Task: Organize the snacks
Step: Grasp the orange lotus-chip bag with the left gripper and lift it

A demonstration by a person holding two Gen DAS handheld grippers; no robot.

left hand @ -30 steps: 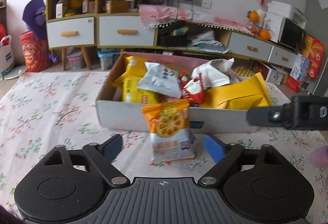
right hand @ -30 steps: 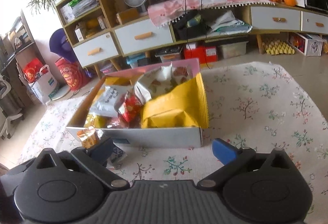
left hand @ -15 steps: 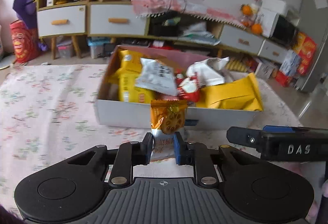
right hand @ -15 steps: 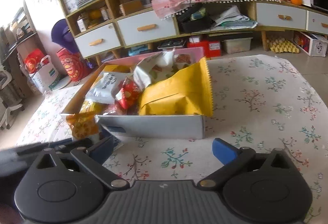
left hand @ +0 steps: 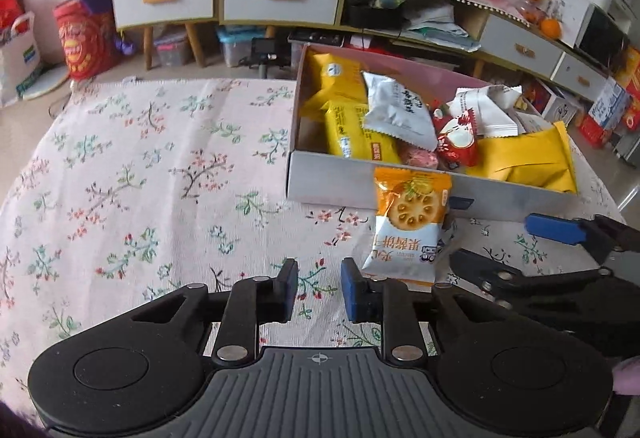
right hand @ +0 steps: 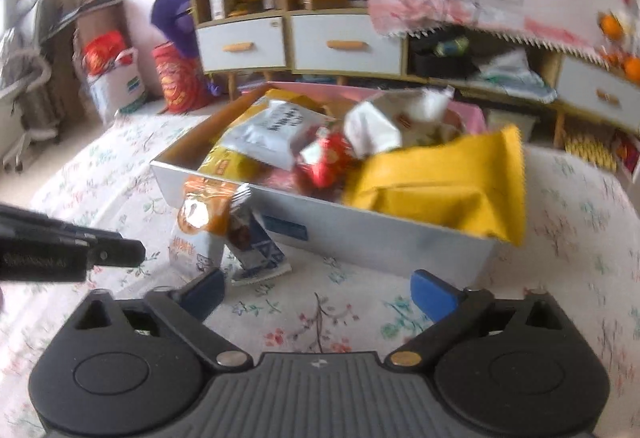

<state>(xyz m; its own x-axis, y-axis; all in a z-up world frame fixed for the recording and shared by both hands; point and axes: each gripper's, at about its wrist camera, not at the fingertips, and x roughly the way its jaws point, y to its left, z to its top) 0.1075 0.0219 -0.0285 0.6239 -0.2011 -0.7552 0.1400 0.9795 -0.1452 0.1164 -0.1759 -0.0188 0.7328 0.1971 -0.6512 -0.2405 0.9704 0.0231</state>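
Against box (left hand: 400, 193) front wall, orange biscuit packet (left hand: 408, 226) propped. Left gripper (left hand: 319, 288) jaws narrow, nothing held; right gripper (right hand: 316, 292) jaws wide.

Surface: table covered by floral tablecloth (left hand: 140, 177), pale with small flower sprigs. Directly on it: 1 open cardboard box (left hand: 332, 179) filled with snack packets, right of centre. 1 orange-and-white biscuit packet (left hand: 408, 226) stands on the cloth, leaning against the box's near wall.
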